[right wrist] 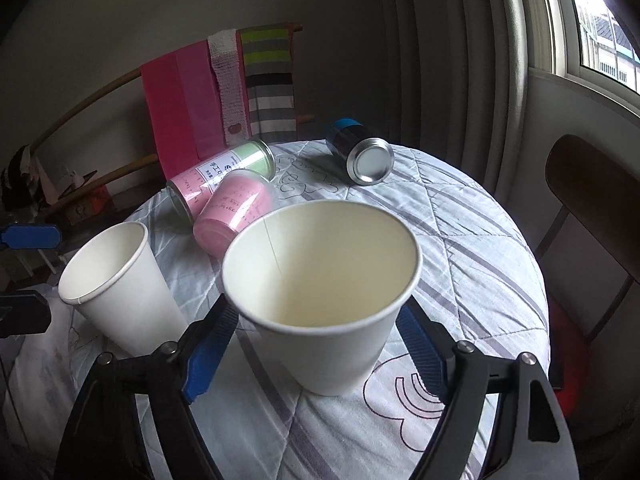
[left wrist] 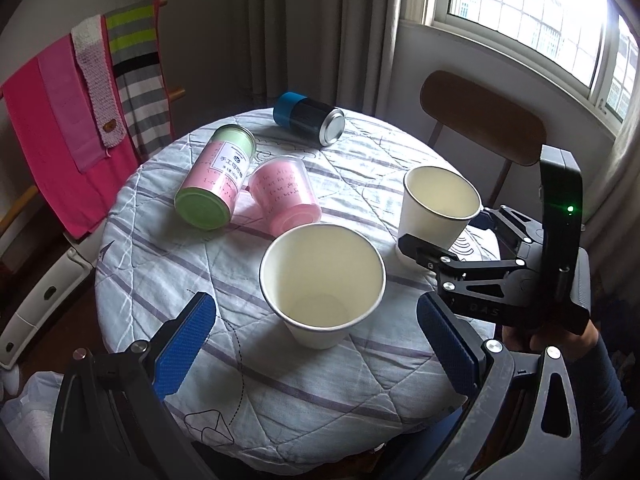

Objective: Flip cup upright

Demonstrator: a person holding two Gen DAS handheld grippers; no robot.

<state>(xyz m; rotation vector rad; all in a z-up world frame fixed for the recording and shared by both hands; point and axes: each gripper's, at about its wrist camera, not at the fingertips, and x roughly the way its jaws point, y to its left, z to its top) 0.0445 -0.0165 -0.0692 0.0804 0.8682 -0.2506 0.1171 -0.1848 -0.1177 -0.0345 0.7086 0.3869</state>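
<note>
The round table [left wrist: 168, 264] under a striped quilted cloth carries everything. Near its front edge stand two white paper cups, both upright: one cup [left wrist: 322, 280] between the wide-open fingers of the left gripper [left wrist: 316, 344], untouched; the other cup [right wrist: 320, 296] between the right gripper's [right wrist: 316, 340] spread fingers, contact unclear. Behind them lie a pink-and-green tin [left wrist: 216, 178], a pink plastic cup [left wrist: 286, 196] and a blue-and-black tin [left wrist: 310, 116].

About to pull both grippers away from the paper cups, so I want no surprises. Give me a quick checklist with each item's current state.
1. Near cup upright, mouth up: ok.
2. Far cup upright on the table: ok.
3. Left gripper open, pads clear of the near cup: ok.
4. Right gripper released: cannot tell; its pads sit close to the far cup's sides.
5. Cups apart from each other: ok.
6. Pink tub and cans lying clear of both cups: ok.
</note>
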